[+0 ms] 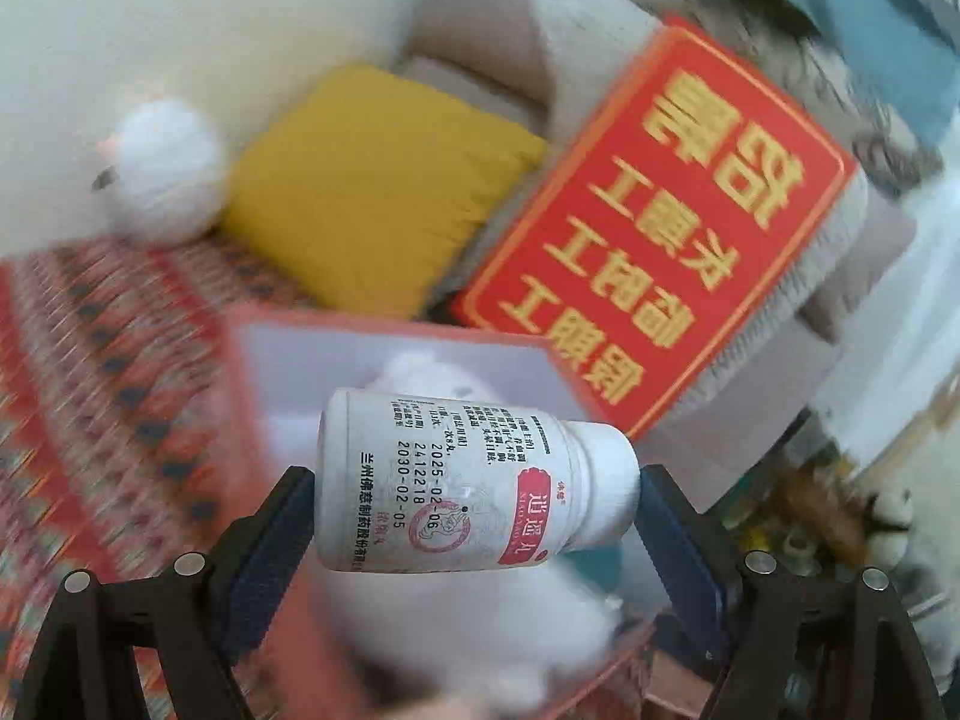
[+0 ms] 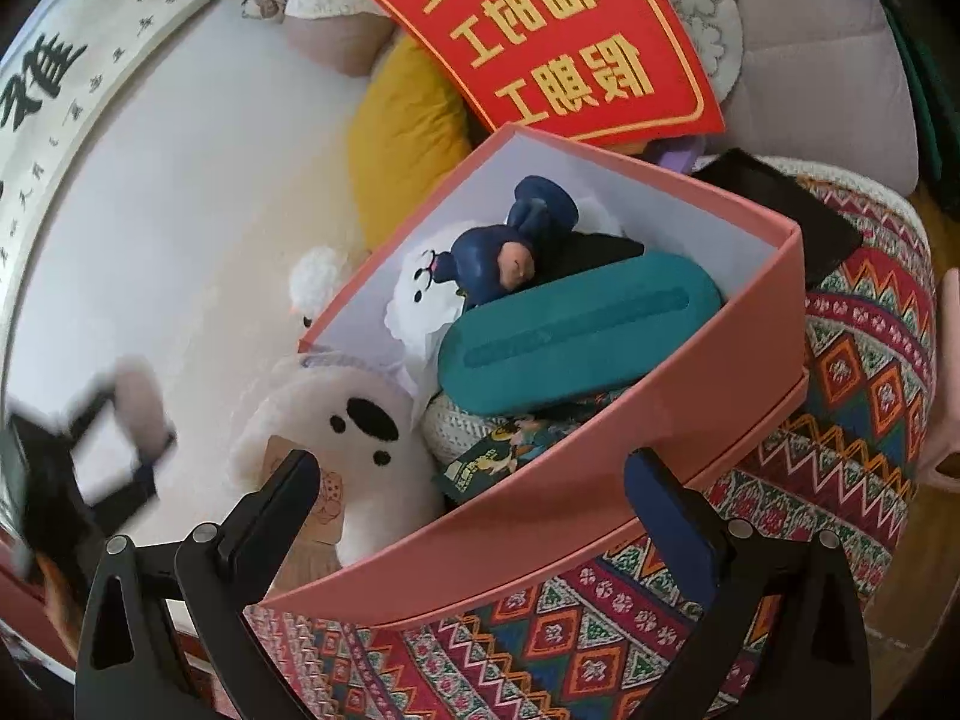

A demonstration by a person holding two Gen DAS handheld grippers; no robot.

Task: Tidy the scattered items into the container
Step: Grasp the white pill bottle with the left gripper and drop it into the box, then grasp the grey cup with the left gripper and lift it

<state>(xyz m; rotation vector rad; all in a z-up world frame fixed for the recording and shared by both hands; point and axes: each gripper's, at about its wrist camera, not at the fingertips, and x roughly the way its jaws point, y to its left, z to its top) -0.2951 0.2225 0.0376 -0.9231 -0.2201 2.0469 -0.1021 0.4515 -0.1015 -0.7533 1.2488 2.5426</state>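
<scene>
Left tongs (image 1: 477, 495) clench the pill bottle (image 1: 474, 483) sideways above the pink box (image 2: 600, 468) (already crowded), likely for dropping; right tongs (image 2: 471, 483) gape empty.

One bottle (image 1: 474, 483), one pink box (image 2: 600, 480), two white plush toys (image 2: 360, 456) (image 2: 420, 300), one teal case (image 2: 576, 330), one blue figurine (image 2: 504, 252), one red sign (image 2: 540, 30), one yellow cushion (image 1: 372, 180).
</scene>
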